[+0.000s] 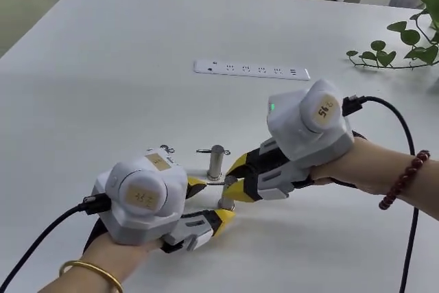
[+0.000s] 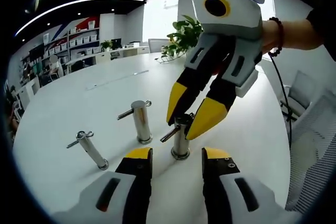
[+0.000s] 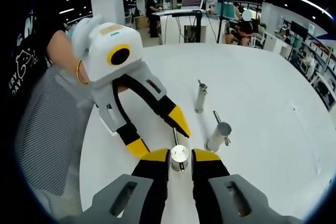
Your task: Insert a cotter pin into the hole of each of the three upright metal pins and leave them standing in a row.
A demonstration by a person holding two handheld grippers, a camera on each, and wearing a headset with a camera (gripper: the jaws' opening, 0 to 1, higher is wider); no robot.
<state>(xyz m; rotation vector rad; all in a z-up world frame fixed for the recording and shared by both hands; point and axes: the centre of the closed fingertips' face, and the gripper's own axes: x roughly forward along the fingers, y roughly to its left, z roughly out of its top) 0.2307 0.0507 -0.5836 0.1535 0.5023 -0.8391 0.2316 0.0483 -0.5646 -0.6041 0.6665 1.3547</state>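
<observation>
Three upright metal pins stand in a row on the white table (image 1: 103, 66). The far pin (image 2: 89, 149) and the middle pin (image 2: 140, 121) each carry a cotter pin through the head. My right gripper (image 2: 185, 121) is shut on the top of the near pin (image 2: 181, 139), which has a cotter pin (image 2: 168, 134) sticking out sideways. From above, the near pin (image 1: 227, 195) sits between both grippers, beside the middle pin (image 1: 217, 161). My left gripper (image 1: 209, 200) is open, its jaws on either side of the near pin's base.
A white power strip (image 1: 250, 70) lies further back on the table. A green plant (image 1: 405, 46) hangs over the far right edge. Black cables (image 1: 405, 142) trail from both grippers. There is free table surface to the left and behind.
</observation>
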